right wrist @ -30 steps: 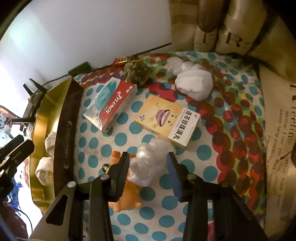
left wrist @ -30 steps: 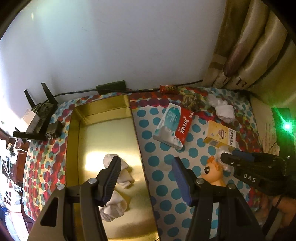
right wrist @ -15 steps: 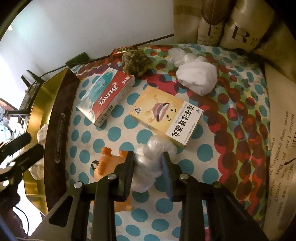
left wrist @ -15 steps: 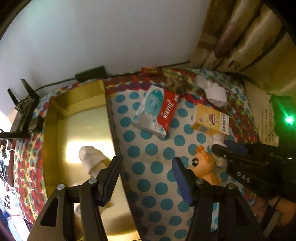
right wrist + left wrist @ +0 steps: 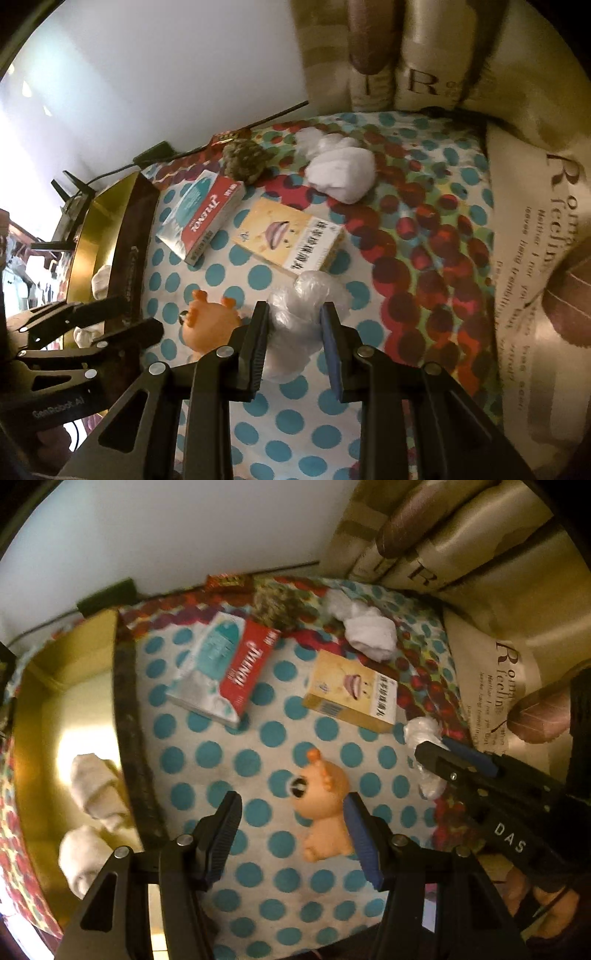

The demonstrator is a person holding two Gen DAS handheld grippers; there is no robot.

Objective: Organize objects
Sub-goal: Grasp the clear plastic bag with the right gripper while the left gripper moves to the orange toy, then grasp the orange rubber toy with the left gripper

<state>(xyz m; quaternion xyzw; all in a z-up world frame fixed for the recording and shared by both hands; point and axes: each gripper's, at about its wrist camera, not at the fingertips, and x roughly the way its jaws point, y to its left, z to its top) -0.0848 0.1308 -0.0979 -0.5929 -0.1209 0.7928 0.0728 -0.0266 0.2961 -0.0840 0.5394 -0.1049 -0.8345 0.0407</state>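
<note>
Right wrist view: right tongs (image 5: 295, 325), having just closed, pinch the crumpled plastic bag (image 5: 301, 314) beside the yellow box (image 5: 288, 236). Left tongs (image 5: 291, 834) gape wide around the orange toy (image 5: 325, 805), not gripping it.

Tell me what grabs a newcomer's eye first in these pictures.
The orange toy stands out, lying on the polka-dot cloth between the left claw's open fingers. Beside it, the right claw pinches a crumpled clear plastic bag. At the left, a gold tray holds rolled white socks.
</note>
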